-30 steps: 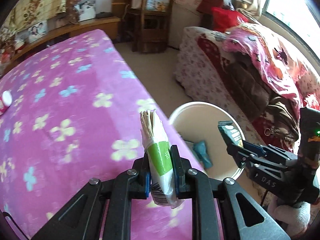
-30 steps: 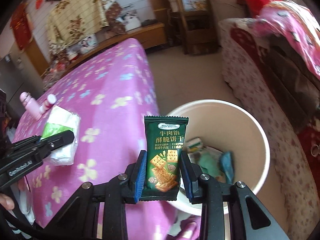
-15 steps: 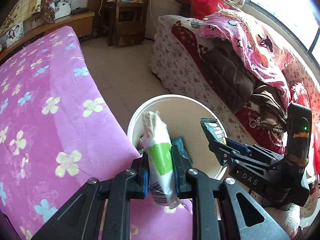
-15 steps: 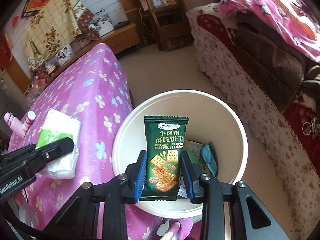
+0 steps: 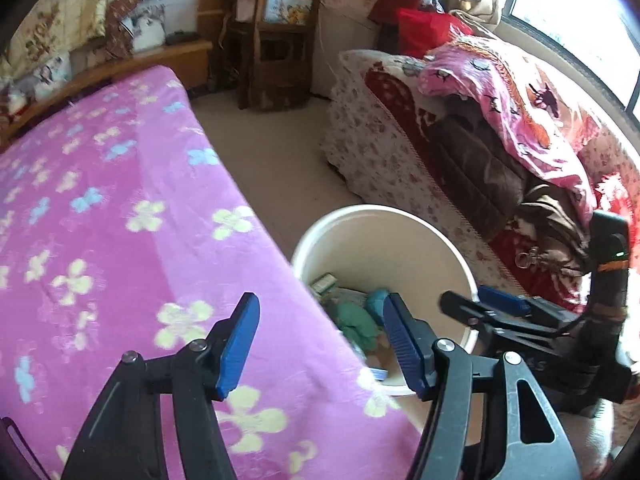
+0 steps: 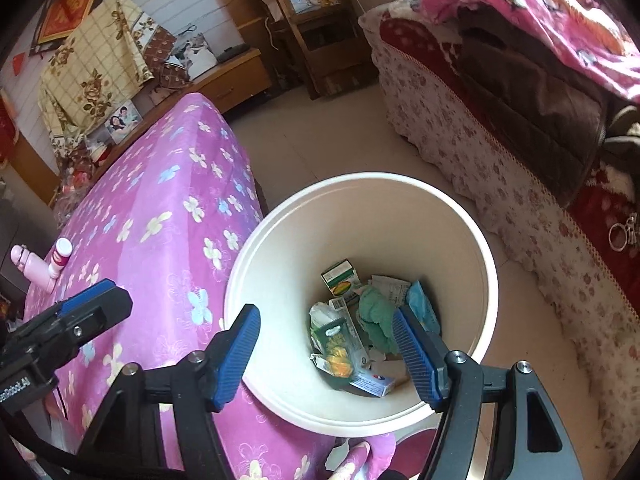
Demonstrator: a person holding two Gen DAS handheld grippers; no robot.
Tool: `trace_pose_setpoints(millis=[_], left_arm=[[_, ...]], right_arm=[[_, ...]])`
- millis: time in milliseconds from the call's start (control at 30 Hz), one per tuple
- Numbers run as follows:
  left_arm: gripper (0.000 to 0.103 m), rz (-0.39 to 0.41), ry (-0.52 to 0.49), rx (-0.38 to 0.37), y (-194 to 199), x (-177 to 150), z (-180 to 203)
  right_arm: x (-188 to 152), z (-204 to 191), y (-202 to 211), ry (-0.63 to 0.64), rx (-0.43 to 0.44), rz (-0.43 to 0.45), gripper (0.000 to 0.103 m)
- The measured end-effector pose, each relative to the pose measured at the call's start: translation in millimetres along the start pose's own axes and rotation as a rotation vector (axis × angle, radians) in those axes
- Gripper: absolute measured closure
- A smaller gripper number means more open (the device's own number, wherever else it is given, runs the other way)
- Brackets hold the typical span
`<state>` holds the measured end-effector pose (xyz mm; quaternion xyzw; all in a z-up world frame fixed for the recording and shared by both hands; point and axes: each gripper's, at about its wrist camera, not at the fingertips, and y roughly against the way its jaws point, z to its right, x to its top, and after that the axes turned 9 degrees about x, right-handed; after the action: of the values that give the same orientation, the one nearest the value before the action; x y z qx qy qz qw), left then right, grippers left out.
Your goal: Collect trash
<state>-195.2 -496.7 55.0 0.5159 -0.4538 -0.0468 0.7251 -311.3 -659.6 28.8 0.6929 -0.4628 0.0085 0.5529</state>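
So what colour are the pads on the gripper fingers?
Blue, ribbed pads on black fingers, clearest in the right wrist view.

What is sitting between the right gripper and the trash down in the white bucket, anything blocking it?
Nothing visible. The right gripper hangs open and empty over the white bucket, whose mouth has no lid. The trash lies in plain view at the bottom. The left gripper is off to the side over the pink blanket.

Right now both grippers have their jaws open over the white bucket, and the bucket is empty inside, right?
Not quite. The white bucket is not empty: the right wrist view shows trash at its bottom, including a green snack packet and small cartons. The rest holds: the left gripper and right gripper both have open jaws with nothing between them.
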Motion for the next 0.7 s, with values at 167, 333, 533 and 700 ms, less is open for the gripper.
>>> trace_pose_setpoints(millis=[167, 333, 533, 700], left_arm=[[0.038, 0.063, -0.013, 0.071, 20, -6, -10], [0.038, 0.148, 0.000, 0.127, 48, -10, -19], [0.038, 0.262, 0.030, 0.146, 86, -15, -36], [0.038, 0.334, 0.045, 0.166, 111, -21, -42]], right_arm=[[-4, -26, 21, 0.070, -0.032, 0.080, 0.031], [-16, -59, 52, 0.127, -0.066, 0.188, 0.031], [-25, -88, 82, 0.148, -0.084, 0.263, 0.031], [-32, -108, 103, 0.181, -0.118, 0.328, 0.031]])
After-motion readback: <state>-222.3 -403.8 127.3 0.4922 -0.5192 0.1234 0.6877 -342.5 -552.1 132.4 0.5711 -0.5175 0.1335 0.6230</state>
